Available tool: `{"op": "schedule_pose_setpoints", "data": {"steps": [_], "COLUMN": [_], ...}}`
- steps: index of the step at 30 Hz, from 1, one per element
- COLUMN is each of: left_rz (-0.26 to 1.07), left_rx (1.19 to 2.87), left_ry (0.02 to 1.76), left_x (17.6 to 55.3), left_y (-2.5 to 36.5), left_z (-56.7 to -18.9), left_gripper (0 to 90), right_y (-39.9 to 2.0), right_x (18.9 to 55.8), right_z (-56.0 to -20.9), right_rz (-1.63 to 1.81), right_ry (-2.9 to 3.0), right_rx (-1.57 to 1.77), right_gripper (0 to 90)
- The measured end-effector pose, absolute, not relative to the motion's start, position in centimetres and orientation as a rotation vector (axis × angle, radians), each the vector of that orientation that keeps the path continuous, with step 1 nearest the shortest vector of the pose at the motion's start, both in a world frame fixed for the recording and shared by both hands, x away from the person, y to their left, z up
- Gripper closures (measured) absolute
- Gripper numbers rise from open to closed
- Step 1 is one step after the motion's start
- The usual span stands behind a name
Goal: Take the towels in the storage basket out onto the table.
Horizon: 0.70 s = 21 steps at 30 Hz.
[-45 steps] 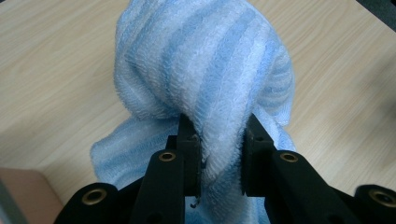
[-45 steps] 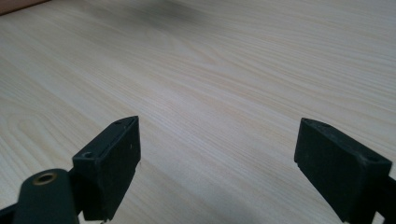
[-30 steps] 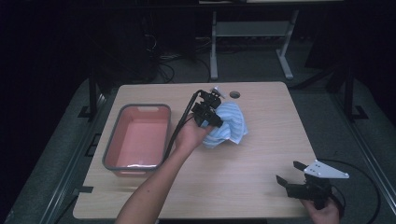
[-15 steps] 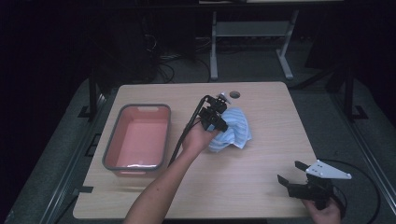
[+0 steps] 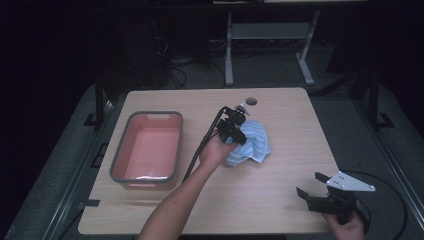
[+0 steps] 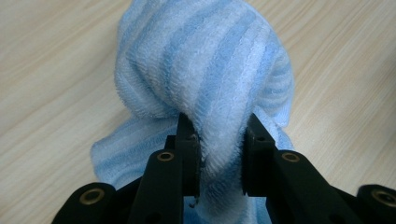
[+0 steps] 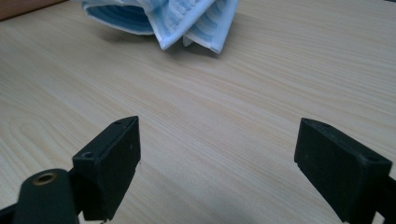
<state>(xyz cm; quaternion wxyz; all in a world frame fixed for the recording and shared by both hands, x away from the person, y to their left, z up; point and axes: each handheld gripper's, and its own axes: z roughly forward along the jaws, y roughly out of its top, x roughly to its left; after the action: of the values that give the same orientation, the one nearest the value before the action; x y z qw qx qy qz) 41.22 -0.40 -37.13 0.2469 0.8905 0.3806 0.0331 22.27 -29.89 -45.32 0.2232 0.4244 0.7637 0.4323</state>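
Observation:
A blue-and-white striped towel [image 5: 252, 144] hangs bunched over the middle of the wooden table [image 5: 280, 115]. My left gripper [image 5: 239, 134] is shut on a thick fold of it; in the left gripper view the towel [image 6: 205, 70] bulges out above the two black jaws, whose midpoint [image 6: 219, 140] is packed with cloth. My right gripper [image 5: 311, 186] rests near the table's front right corner, open and holding nothing. In the right gripper view its jaws [image 7: 217, 140] stand wide apart over bare wood, and the towel's lower edge [image 7: 187, 18] hangs just above the table farther off.
A grey-rimmed pink tub [image 5: 176, 145] sits on the left part of the table, with nothing in it. A round cable hole [image 5: 251, 101] is near the far edge. Cables trail from both grippers. Dark floor and a metal stand lie beyond the table.
My left gripper has carried the towel a little to the right and lower, toward the table. The right gripper has stayed where it was.

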Motion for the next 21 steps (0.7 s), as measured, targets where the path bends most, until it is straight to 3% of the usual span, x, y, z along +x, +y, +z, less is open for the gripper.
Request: {"op": "schedule_pose_setpoints", "data": {"steps": [21], "left_rz": [0.055], "left_rx": [2.431], "left_ry": [1.072], "left_x": [41.1], "left_y": [-0.7], "left_z": [-39.7], "left_gripper": [67.9], "right_y": [-29.8], "right_x": [22.3], "right_z": [-45.4], "right_rz": [1.189], "right_ry": [2.118], "right_rx": [1.164], "right_gripper": [14.0]}}
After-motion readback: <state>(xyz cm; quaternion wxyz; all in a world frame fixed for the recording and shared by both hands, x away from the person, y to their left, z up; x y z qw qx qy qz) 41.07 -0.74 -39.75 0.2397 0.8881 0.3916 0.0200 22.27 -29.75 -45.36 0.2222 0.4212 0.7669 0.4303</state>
